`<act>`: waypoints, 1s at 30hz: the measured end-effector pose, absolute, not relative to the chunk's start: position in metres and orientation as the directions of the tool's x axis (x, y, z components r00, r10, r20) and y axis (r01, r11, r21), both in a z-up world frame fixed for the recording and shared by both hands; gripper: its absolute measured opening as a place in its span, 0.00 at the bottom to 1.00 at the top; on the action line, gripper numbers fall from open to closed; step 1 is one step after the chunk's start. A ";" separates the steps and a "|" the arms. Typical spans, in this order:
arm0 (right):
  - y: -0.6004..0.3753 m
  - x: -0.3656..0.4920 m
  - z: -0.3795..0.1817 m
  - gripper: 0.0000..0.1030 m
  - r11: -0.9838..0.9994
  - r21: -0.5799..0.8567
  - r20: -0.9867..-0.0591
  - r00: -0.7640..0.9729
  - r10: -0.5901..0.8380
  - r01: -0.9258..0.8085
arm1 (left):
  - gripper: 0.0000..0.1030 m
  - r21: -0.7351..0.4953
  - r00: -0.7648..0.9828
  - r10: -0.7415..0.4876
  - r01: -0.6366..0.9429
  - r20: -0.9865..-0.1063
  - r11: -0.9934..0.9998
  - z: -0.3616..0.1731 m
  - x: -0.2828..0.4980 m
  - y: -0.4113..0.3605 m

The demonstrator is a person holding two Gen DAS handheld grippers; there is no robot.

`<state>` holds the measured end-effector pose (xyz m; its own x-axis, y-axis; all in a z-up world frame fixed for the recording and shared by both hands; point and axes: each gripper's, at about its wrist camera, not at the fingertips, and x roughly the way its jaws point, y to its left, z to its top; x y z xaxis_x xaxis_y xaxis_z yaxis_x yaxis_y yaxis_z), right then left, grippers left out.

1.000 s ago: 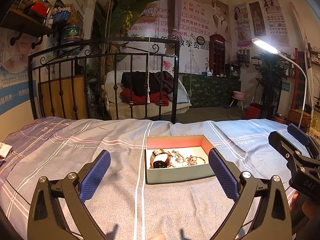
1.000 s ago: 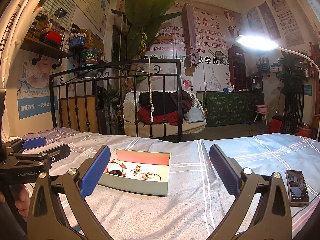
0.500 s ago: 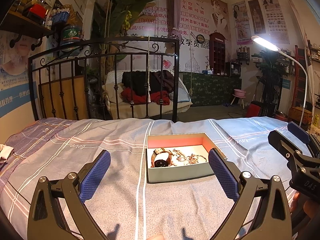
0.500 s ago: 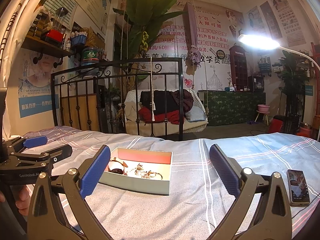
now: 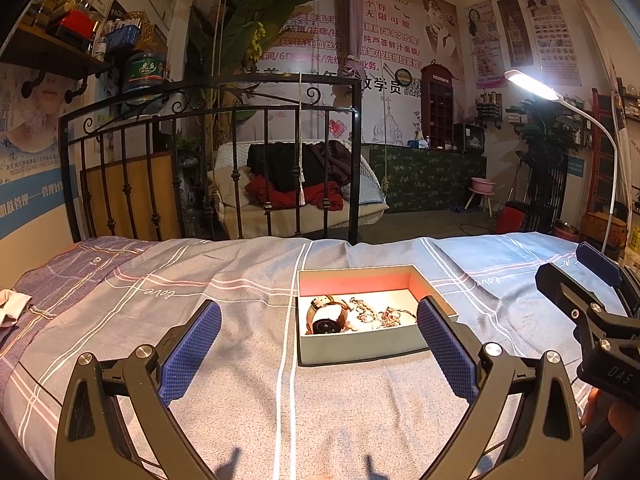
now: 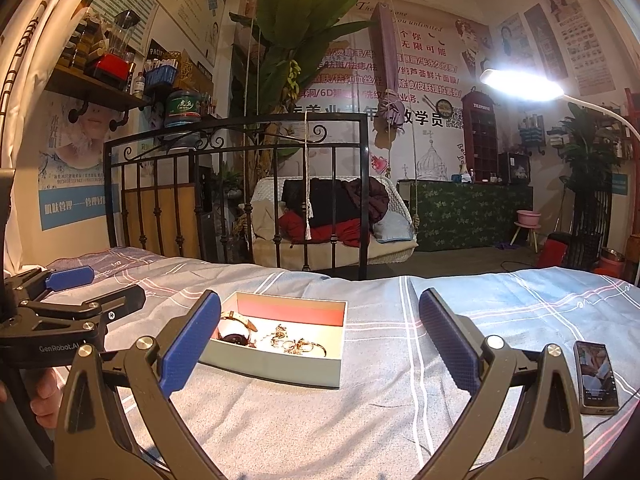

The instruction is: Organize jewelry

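An open grey box [image 5: 360, 346] with a pink inner wall sits on the bed. It holds a watch [image 5: 326, 316] with a tan strap and a tangle of small rings and chains [image 5: 380, 316]. My left gripper [image 5: 320, 352] is open and empty, just in front of the box. My right gripper [image 6: 320, 350] is open and empty, also short of the box [image 6: 276, 366], which lies ahead and to its left. The watch [image 6: 236, 330] and small jewelry [image 6: 296, 344] show there too. Each gripper shows at the edge of the other's view.
The bed has a grey-blue checked cover [image 5: 200, 288] and a black iron frame [image 5: 208, 120] at its far edge. A phone [image 6: 596, 376] lies on the cover at the right. A white cloth [image 5: 12, 308] lies at the left edge. A lit lamp [image 6: 520, 88] hangs above.
Both grippers have crept slightly toward the box, which sits a little nearer and more central. Both stay open and empty.
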<state>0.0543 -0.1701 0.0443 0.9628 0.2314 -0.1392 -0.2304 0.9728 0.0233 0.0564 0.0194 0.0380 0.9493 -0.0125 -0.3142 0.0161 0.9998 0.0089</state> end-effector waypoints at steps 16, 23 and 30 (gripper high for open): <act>-0.169 0.056 0.042 0.95 0.971 0.022 -0.147 0.960 0.238 -0.238 | 0.94 0.008 0.949 -0.004 0.007 -0.314 1.000 0.040 0.056 0.021; -0.167 0.059 0.041 0.95 0.969 0.018 -0.155 0.957 0.247 -0.247 | 0.94 0.000 0.951 0.003 -0.003 -0.310 1.000 0.040 0.055 0.026; -0.165 0.059 0.038 0.95 0.967 0.012 -0.165 0.953 0.254 -0.256 | 0.94 -0.014 0.945 0.004 -0.009 -0.328 1.000 0.041 0.058 0.028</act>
<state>0.0593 -0.1651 0.0384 0.9530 0.2540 -0.1649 -0.2555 0.9667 0.0121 0.0579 0.0283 0.0406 0.9448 0.0041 -0.3276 -0.0090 0.9999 -0.0136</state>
